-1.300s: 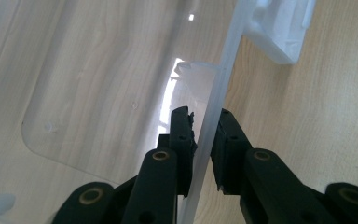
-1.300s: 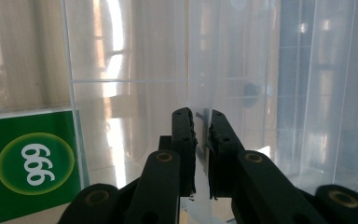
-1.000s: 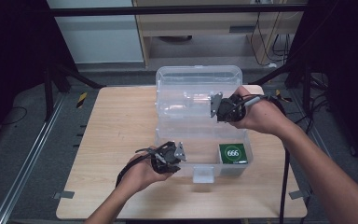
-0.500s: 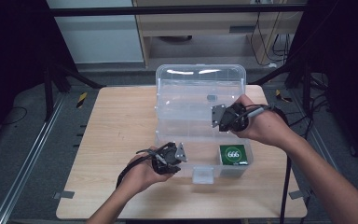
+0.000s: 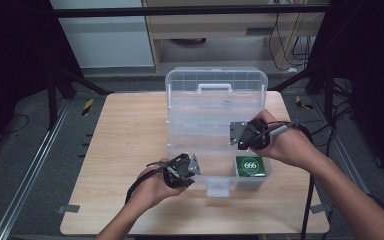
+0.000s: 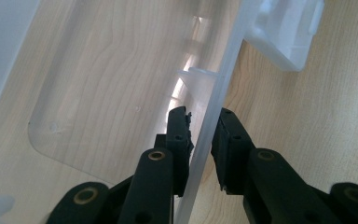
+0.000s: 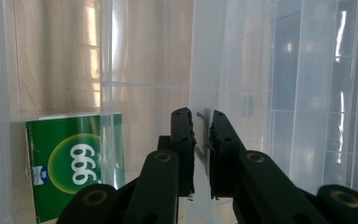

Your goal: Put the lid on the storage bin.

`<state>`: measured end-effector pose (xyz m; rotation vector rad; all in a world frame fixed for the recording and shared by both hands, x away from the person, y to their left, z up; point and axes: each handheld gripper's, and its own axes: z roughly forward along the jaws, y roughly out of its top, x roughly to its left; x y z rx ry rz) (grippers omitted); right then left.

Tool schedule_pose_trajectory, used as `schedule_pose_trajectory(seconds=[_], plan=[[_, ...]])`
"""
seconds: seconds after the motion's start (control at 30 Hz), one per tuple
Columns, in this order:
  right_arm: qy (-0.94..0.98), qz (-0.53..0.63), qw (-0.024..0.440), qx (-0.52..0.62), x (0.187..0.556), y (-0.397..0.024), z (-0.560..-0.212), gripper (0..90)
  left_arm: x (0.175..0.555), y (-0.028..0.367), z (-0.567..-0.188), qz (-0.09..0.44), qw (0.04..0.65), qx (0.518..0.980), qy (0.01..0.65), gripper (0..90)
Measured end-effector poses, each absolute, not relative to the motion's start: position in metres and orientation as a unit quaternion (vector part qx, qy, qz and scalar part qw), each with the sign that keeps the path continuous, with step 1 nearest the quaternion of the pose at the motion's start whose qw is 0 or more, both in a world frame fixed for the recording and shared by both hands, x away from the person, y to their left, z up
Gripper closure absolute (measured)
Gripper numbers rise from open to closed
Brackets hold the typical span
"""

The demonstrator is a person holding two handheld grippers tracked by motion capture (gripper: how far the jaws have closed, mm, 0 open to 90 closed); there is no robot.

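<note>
While the left gripper keeps its place at the near wall of the clear plastic box, the right gripper has drawn toward the near side of the table, from up beside the raised lid to a spot over the tray's right half. In the right gripper view, its jaws are pressed almost together on a thin clear plastic sheet standing upright inside the box, which looks like a divider or inner tray wall; I cannot tell which. In the left gripper view, the jaws straddle the box's near wall, one inside and one outside; the inner pad seems to touch it and the outer one stands a hair off, so whether it is truly pinched I cannot say. The green packet marked 999 lies in the near right compartment, just beside the right gripper. To my eye the box is being steadied on the left while the right hand pulls the clear piece nearer, perhaps to lift or reseat it.
</note>
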<state>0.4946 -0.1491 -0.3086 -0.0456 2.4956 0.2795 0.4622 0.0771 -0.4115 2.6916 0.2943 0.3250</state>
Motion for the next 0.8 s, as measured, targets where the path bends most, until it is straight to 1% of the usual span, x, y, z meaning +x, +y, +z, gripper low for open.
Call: schedule_pose_trajectory(seconds=[0.43, 0.8], plan=[[0.946, 0.114, 0.302, -0.005, 0.515, -0.147, -0.307, 81.1, 0.467, 0.077, -0.413, 0.120, 0.215, 0.963, 0.114, 76.9], [0.945, 0.113, 0.305, -0.013, 0.498, -0.149, -0.311, 81.9, 0.466, 0.077, -0.414, 0.124, 0.216, 0.962, 0.114, 76.3]])
